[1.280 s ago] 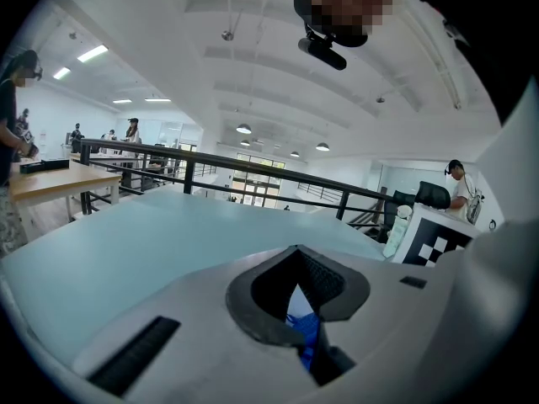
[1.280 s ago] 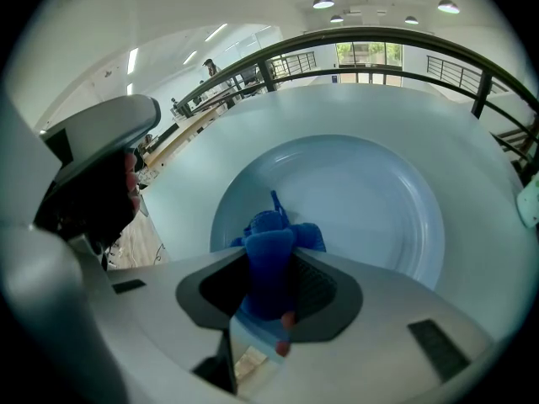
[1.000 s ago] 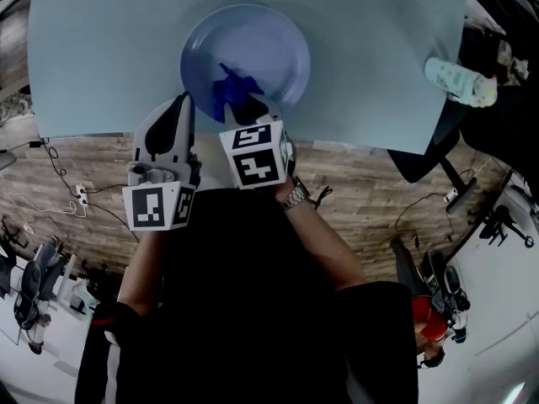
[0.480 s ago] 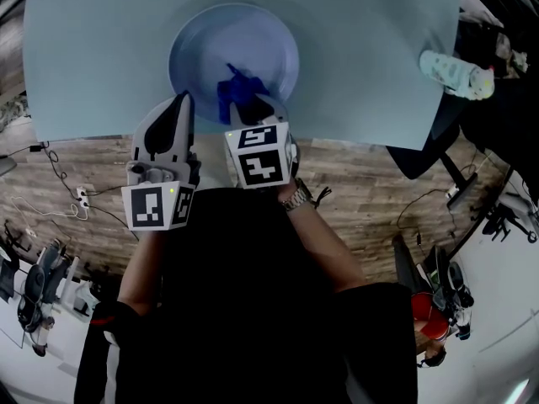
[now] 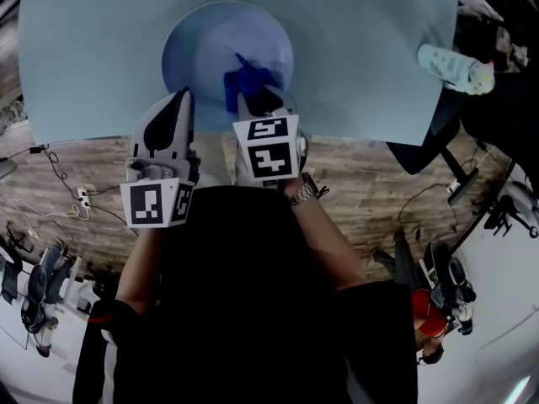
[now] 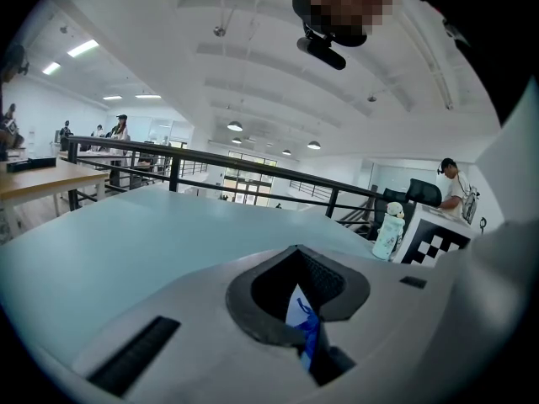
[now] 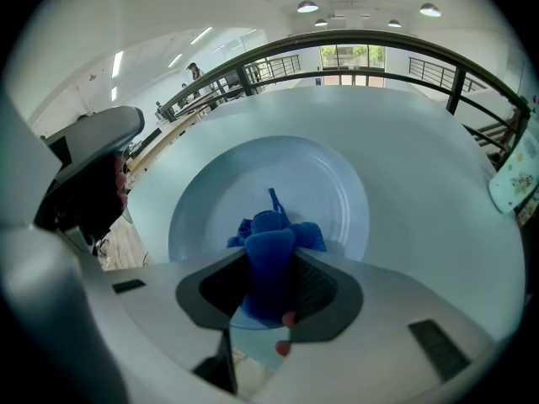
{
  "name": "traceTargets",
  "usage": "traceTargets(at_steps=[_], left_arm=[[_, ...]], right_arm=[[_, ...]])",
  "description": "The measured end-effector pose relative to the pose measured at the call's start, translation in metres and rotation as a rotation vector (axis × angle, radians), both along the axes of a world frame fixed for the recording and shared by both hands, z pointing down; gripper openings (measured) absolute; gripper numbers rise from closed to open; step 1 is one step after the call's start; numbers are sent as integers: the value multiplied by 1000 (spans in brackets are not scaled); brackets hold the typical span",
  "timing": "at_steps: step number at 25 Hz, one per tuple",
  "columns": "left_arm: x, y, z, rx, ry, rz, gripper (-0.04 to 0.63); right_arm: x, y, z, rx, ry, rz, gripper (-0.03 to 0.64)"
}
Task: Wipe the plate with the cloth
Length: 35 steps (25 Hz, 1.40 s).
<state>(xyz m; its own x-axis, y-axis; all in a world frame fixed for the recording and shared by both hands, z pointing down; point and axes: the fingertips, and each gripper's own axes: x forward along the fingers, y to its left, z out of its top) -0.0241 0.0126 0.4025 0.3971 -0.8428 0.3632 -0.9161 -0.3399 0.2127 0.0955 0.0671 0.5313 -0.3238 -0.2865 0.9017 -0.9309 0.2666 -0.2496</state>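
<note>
Open hall: white ceiling with strip lights, black railing [image 6: 210, 162] behind the tabletop, wood-plank floor [image 5: 84, 158] under its near edge. Pale blue-green tabletop [image 5: 379, 23] filled the top of the head view.

Round light-blue plate [image 5: 202, 40] sat flat, open side up, near the tabletop's near edge and left of its centre. No long axis to call on it.

Left tongs [image 5: 184, 98] pointed away from the person, tips at the plate's near-left rim. In the left gripper view the tongs [image 6: 301, 310] were clenched down to a narrow slit, with a pale sliver of plate in it; looked like a grip on the rim.

Right tongs [image 5: 261, 99] were over the plate's near-right part, clenched on the dark blue cloth [image 5: 246, 82]. Cloth was bunched, its long axis running from the tongs toward the plate's centre, thin strand pointing away from the person. Bunch rested on the plate's inner face, clear in the right gripper view [image 7: 269, 251].

White patterned bottle [image 5: 455, 67] stood at the tabletop's right edge, well apart from the plate.
</note>
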Motion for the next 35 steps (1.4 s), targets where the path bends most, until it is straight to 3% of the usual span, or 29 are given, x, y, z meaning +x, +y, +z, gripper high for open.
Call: traceTargets(at_steps=[23,29,35], left_arm=[[-6,-28,1,-2,-17,-35,2],[-11,-30,-3,5,-23,-50,1],[-16,-30,-16,26,-37,-63,2]], right_arm=[[26,-62,3,41,23,36,118],[21,-83,-4,97,-19,14,118],[2,-93,-23,137,-147,-23,118]])
